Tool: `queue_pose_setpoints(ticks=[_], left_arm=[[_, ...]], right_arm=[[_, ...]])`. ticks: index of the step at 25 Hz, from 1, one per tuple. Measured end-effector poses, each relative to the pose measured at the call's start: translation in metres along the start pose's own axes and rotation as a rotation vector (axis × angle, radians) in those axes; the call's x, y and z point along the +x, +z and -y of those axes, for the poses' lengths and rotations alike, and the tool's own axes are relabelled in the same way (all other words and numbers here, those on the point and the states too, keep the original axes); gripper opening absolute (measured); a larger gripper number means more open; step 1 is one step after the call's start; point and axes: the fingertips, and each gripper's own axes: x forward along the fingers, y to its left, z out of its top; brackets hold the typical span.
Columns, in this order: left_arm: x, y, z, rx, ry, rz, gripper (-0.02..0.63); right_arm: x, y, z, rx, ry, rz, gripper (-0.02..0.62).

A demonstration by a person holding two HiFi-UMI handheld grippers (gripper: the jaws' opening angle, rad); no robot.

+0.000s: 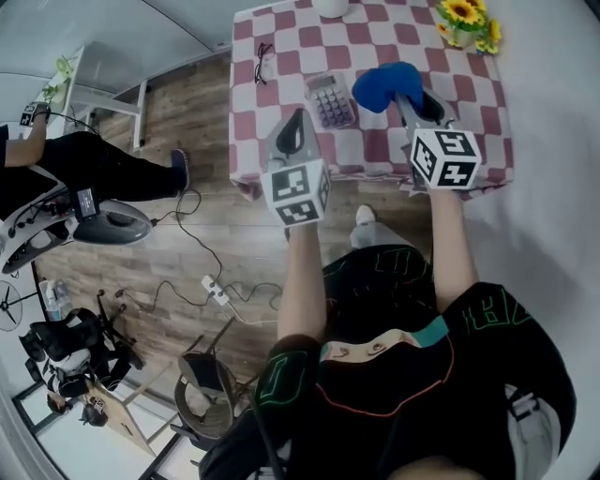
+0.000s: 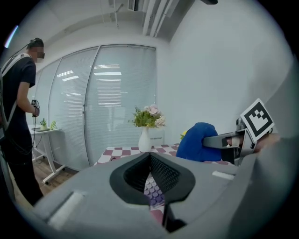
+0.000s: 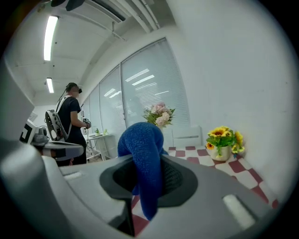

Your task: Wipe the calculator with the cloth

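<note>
Off counter (image 1: pixel 370 141) left edge, on wood floor: bystander (image 1: pixel 84 164) in black, cables + gear around. Close to left edge, toward far side: glasses (image 1: pixel 264 58) lying flat on checked cover. At far edge, approx mid-span: white vase (image 1: pixel 330 7), only its base in head view; seen w/ pale flowers in left gripper view (image 2: pixel 145 139). Over near edge, left of ctr: left hand-held gripper (image 1: pixel 298 114), clenched, tips pressed together (image 2: pixel 149 156), nothing gripped, nose aimed toward far edge. Just past that nose, mid-counter and a bit left of ctr: calculator (image 1: pixel 332 100), flat, keys up, purple keys glimpsed under the closed tips in left gripper view (image 2: pixel 153 191). Just beside calculator's right side: blue cloth (image 1: pixel 384 82), bunched, held up off the cover; contact w/ calculator not clear. Right of ctr, over near half: right hand-held gripper (image 1: pixel 410 98), clamped on cloth, fabric draped over and down btw the pads (image 3: pixel 147 161), bulk of cloth (image 3: pixel 142 140) rising above them. At far right corner: sunflower pot (image 1: pixel 466 23), upright, well apart from cloth; same pot at right in right gripper view (image 3: pixel 224 142).
</note>
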Motion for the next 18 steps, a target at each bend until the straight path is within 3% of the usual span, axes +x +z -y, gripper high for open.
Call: queue_pose_setpoints(ticks=[9, 18], left_arm=[[0.014, -0.004, -0.028, 0.004, 0.061, -0.033, 0.011], [0.054, -0.014, -0.032, 0.008, 0.004, -0.080, 0.011]], right_arm=[[0.039, 0.011, -0.010, -0.019, 0.057, -0.001, 0.097], [0.075, 0.009, -0.009, -0.061, 0.049, -0.034, 0.098]])
